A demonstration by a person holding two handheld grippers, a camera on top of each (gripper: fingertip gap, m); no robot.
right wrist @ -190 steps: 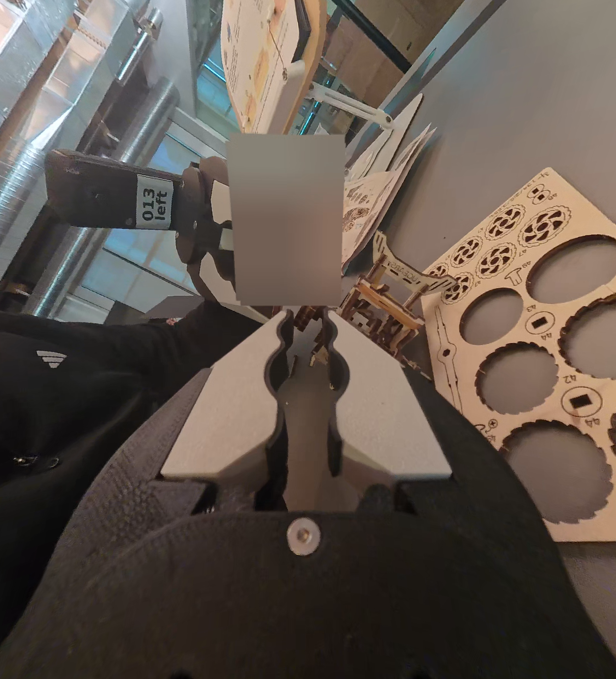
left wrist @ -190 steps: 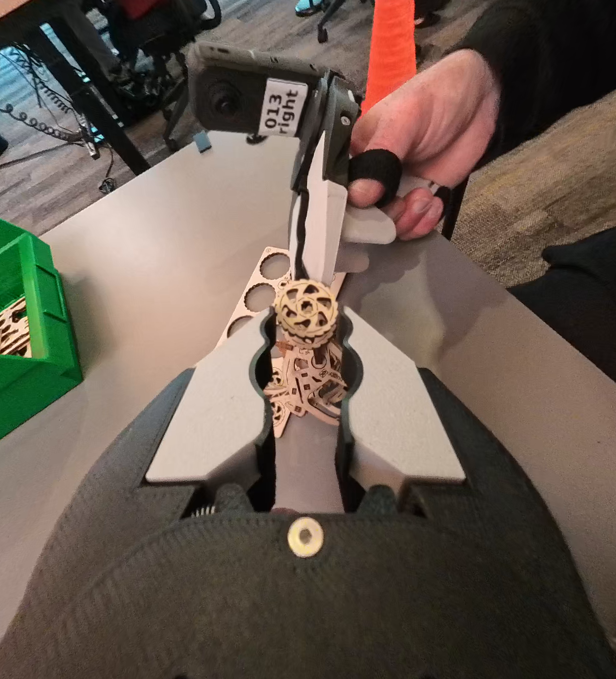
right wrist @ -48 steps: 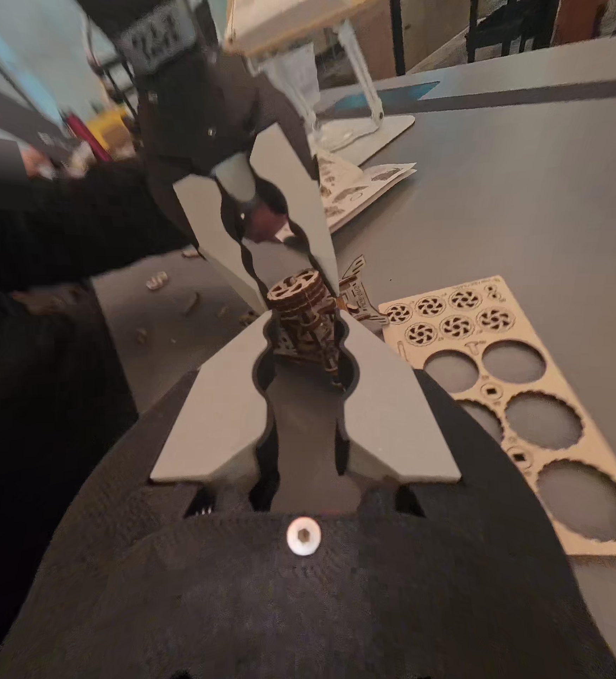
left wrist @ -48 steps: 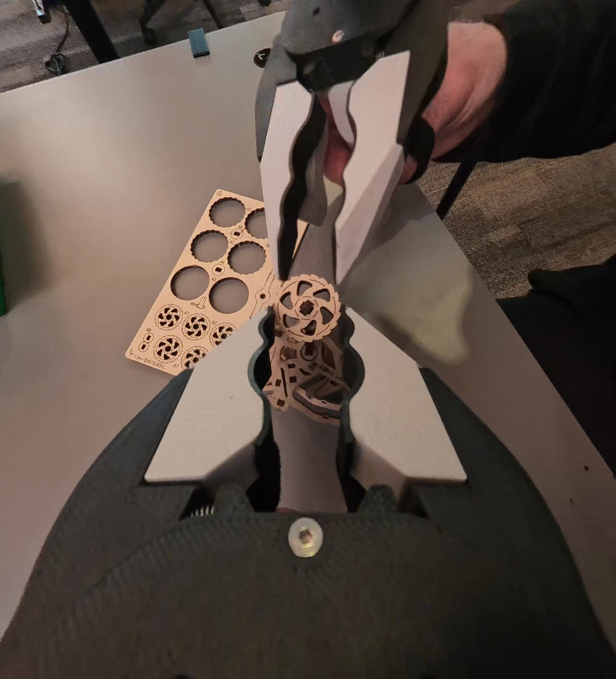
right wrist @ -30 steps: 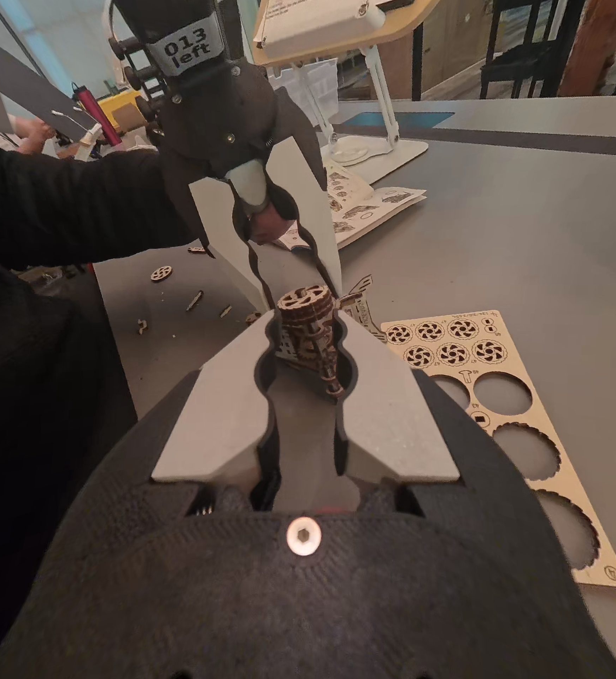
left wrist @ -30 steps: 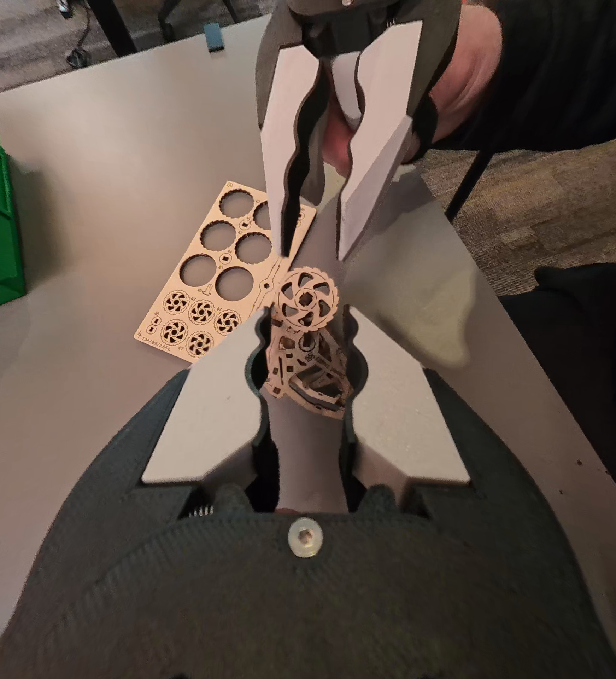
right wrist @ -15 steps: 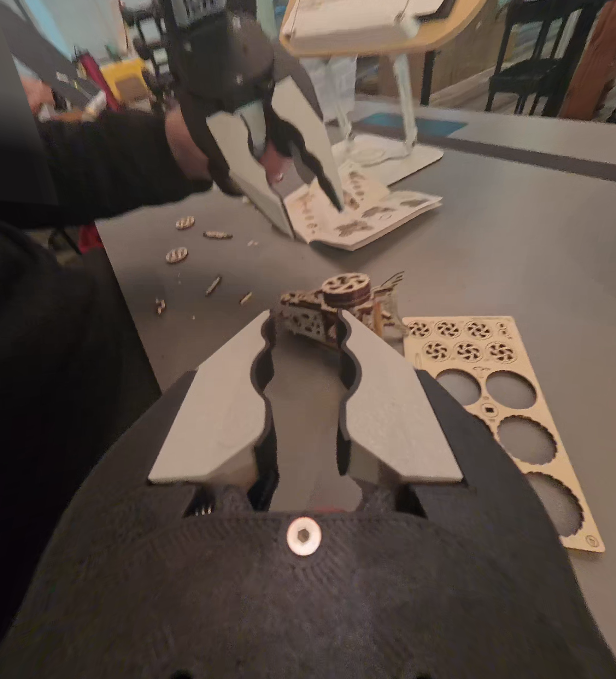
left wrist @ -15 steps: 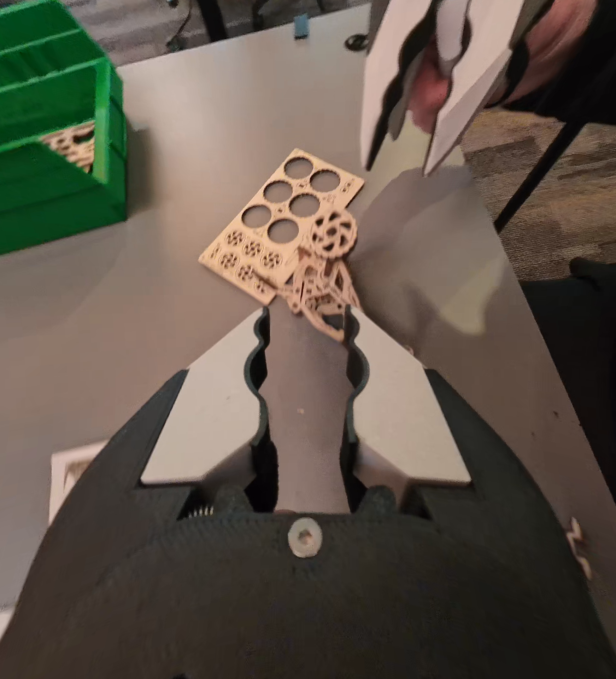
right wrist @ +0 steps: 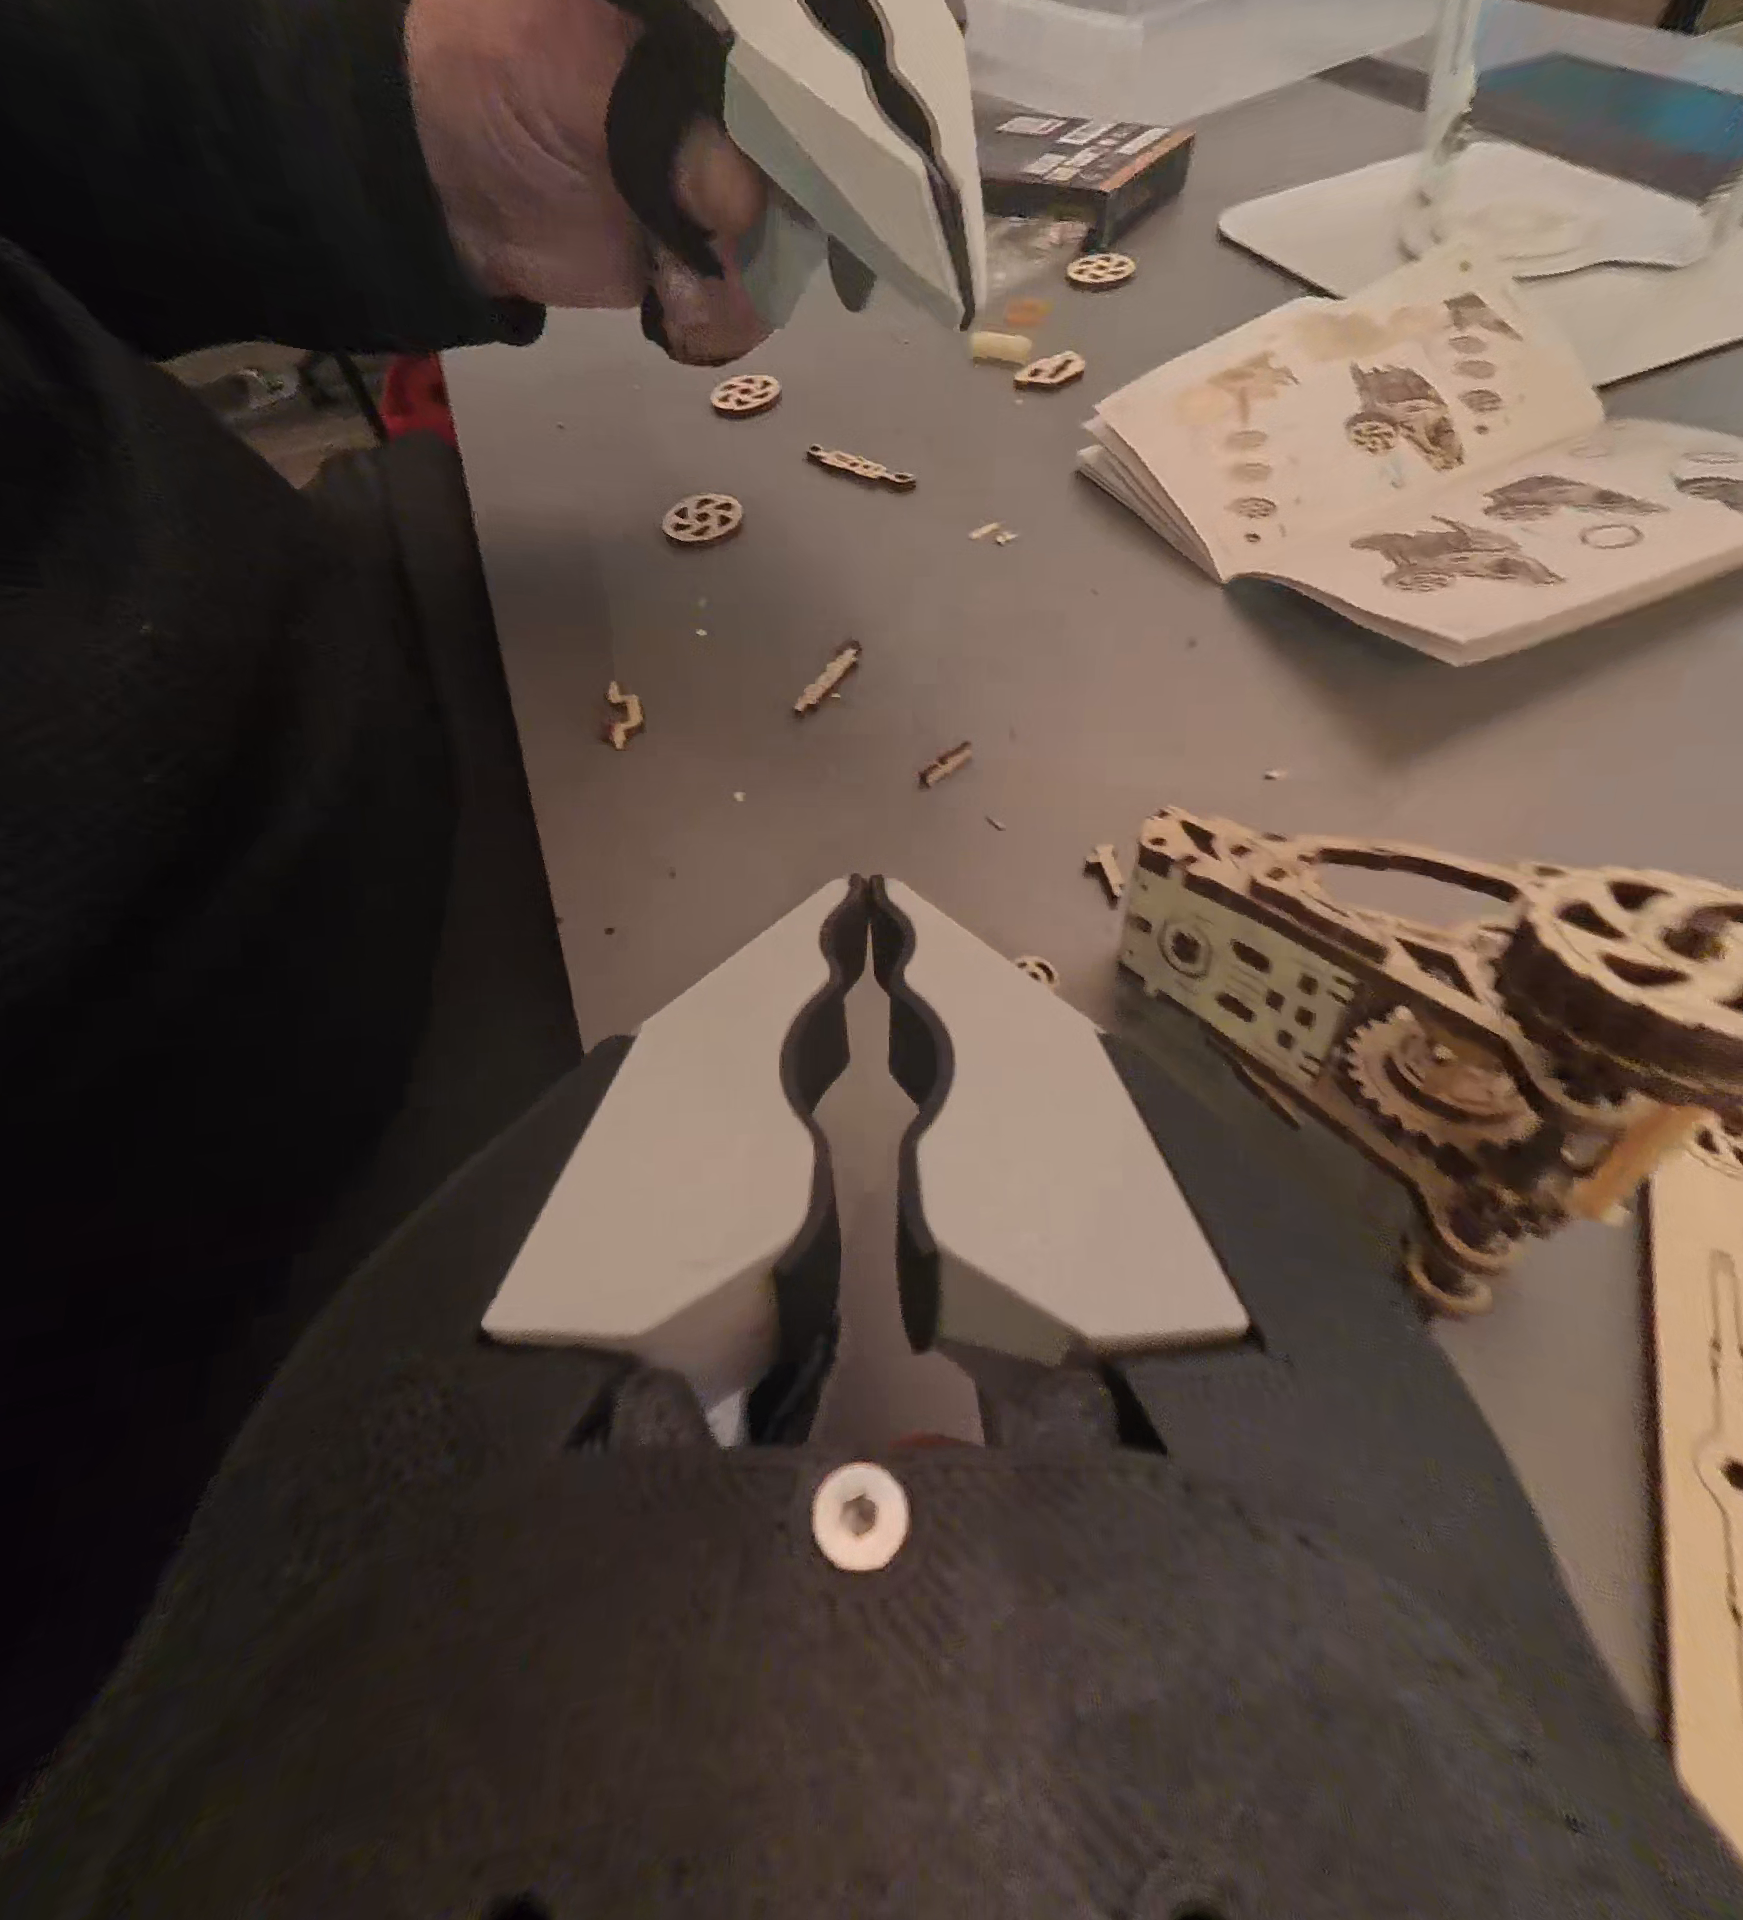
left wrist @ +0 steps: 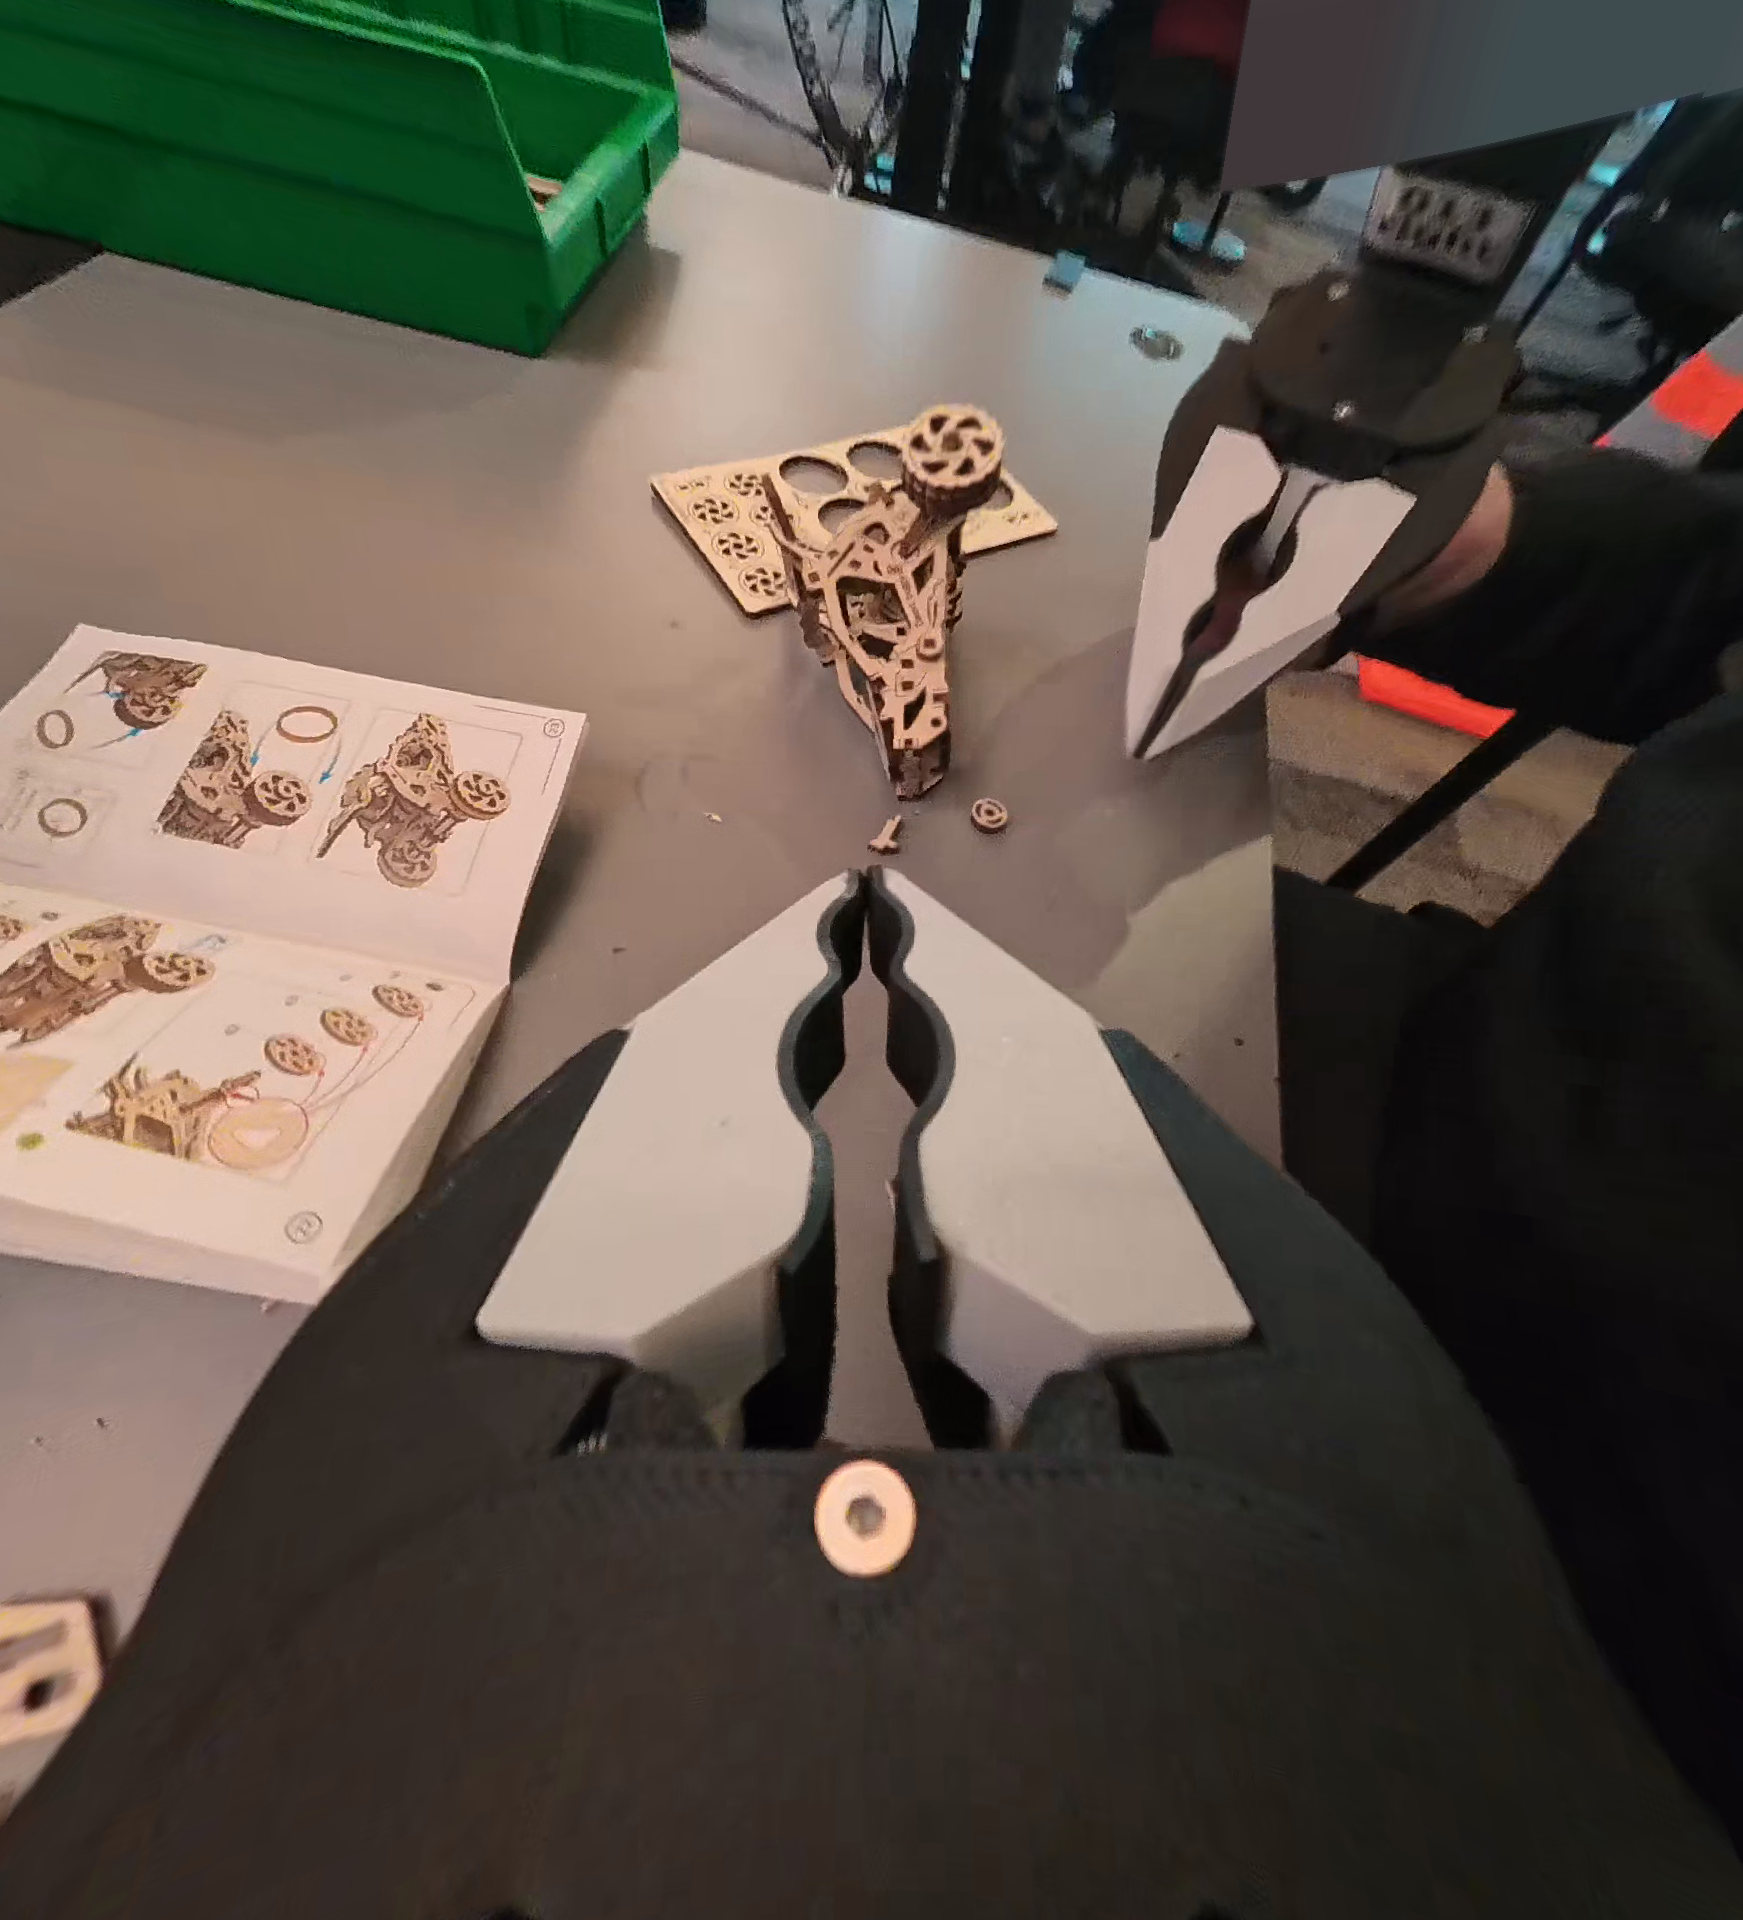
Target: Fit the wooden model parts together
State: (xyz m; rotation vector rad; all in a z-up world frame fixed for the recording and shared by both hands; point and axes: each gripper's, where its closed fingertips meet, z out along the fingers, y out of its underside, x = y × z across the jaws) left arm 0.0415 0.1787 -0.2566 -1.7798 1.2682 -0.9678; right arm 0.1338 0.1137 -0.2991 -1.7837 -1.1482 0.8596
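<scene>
Wooden model point(left wrist: 893, 613) sits alone on the table point(left wrist: 347, 499). Both the left gripper point(left wrist: 865, 881) and right gripper point(right wrist: 867, 883) have fingers closed on nothing. Next, I think, pick a loose wheel point(right wrist: 703, 518).

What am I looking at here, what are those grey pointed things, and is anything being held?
They are hand-held grippers, one per hand, each with a camera looking along its two grey fingers. The left gripper and right gripper are both shut and empty. On the grey table stands a half-built pale wooden gear model, partly over a punched-out wooden parts sheet. Nearby lie an open illustrated instruction booklet, a green plastic bin and small loose wooden wheels.
</scene>
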